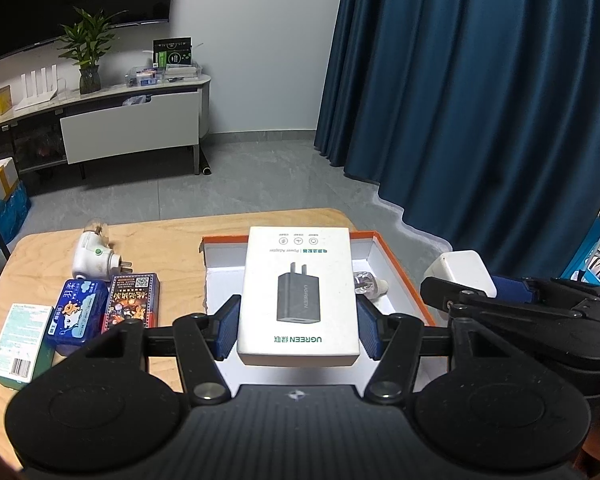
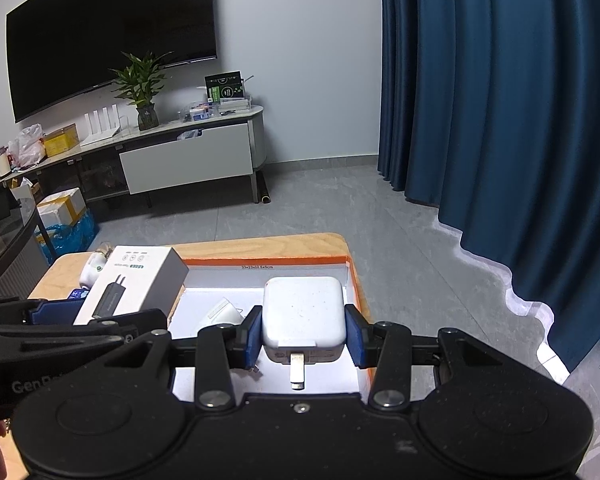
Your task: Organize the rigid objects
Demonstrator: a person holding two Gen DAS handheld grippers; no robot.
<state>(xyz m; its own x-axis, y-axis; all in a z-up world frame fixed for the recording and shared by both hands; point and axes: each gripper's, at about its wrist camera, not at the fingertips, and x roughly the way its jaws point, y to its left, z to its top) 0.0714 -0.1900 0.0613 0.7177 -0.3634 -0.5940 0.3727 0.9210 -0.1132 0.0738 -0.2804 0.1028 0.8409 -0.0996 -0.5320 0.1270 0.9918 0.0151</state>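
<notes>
Holding: my left gripper [image 1: 298,326] pinches the white cardboard power-adapter box [image 1: 299,296]; my right gripper [image 2: 303,338] pinches the white square plastic charger [image 2: 304,312].
Location: both hang over the orange-rimmed white tray [image 2: 352,280].
Risk: releasing together, box may land on charger.
Left view only: small boxes on wooden table [image 1: 172,240].

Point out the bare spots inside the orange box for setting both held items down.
Inside the orange box, bare white floor lies under the white charger toward the far wall. A white object and a small bottle crowd the middle. On the table, boxes fill the left side.
</notes>
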